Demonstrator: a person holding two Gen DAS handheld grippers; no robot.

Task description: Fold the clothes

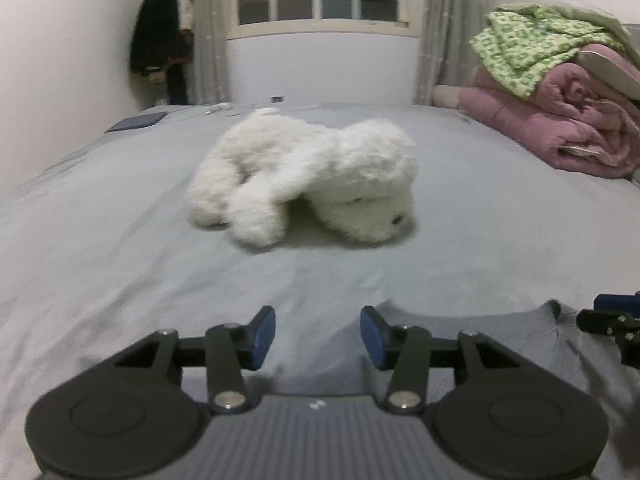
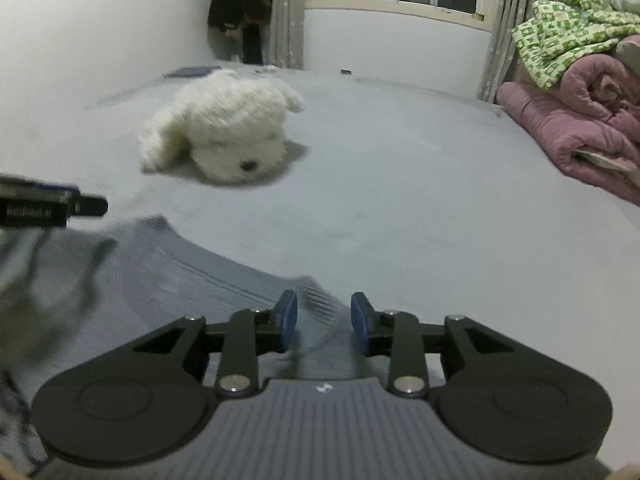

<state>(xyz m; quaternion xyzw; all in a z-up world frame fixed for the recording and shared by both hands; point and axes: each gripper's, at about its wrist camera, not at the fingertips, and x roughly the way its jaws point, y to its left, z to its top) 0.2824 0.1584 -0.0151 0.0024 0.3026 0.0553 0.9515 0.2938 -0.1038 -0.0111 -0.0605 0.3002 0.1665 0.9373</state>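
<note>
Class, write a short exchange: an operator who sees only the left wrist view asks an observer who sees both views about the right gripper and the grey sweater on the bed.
Operator: I only see a sliver of the right gripper at my frame's edge. Is it open?
Observer: Yes. Its jaws stand apart, with nothing clamped.
Operator: Where is it relative to the grey sweater?
Observer: At the sweater's ribbed corner, which shows in the gap between the blue pads. I cannot tell whether they touch the cloth.
</note>
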